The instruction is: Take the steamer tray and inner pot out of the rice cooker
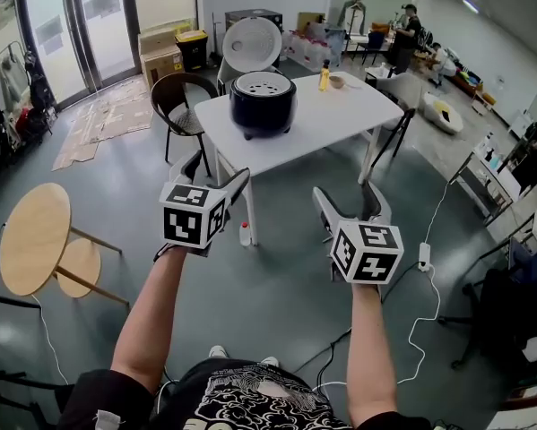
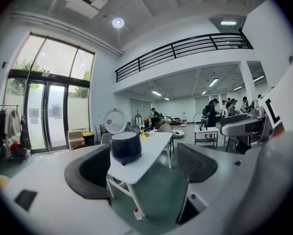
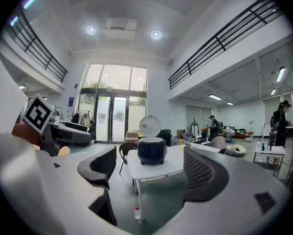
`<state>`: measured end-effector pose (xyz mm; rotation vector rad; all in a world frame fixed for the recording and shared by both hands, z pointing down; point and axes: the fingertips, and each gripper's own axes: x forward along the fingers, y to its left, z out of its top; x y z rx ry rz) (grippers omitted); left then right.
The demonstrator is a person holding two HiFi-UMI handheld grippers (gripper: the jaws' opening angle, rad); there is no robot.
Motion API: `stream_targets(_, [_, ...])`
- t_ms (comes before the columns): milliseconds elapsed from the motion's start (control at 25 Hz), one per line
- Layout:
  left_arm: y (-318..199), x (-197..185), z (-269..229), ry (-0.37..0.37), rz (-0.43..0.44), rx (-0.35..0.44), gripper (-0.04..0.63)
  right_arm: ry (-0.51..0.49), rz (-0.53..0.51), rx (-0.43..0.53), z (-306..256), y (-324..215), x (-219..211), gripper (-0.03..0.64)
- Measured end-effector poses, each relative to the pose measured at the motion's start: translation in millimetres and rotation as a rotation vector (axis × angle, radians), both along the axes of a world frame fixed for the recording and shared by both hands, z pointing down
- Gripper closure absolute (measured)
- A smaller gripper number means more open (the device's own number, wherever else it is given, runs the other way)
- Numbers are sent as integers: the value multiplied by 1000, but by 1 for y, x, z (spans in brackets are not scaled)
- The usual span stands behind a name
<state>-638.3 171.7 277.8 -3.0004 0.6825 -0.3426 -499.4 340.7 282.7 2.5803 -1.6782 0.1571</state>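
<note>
White tabletop is noted well ahead of the person, carrying a dark rice cooker near its front-left corner, with the round lid standing open behind it. A perforated steamer tray is seen seated in the cooker's mouth; the inner pot is presumably beneath it and cannot be seen. Left tool and right tool are held out level, both with jaws spread wide and nothing between them, well apart from the cooker. No part of the task is judged done. Several hazards are recorded for the approach. The cooker stands close to the tabletop edge, so a sideways pull on the tray could drag or tip it. The raised lid could be struck from above and fall shut. A thin tray rim may slip from a shallow pinch. A small bottle on the floor by the table leg could be kicked.
</note>
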Motion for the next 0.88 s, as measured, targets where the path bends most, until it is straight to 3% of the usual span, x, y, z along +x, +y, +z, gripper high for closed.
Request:
stream_targets(320, [15,26,7,16,-21,-26,183,11,-47,-14,9,9,30,190])
stream_targets(640, [-4,45,12,-1,-55,-13,183,-3,-74,-10,15,-9,59,192])
stream_targets(880, [-30,90,29,-17,-70,-23,183,-10,-105,-18,28,-39,99,192])
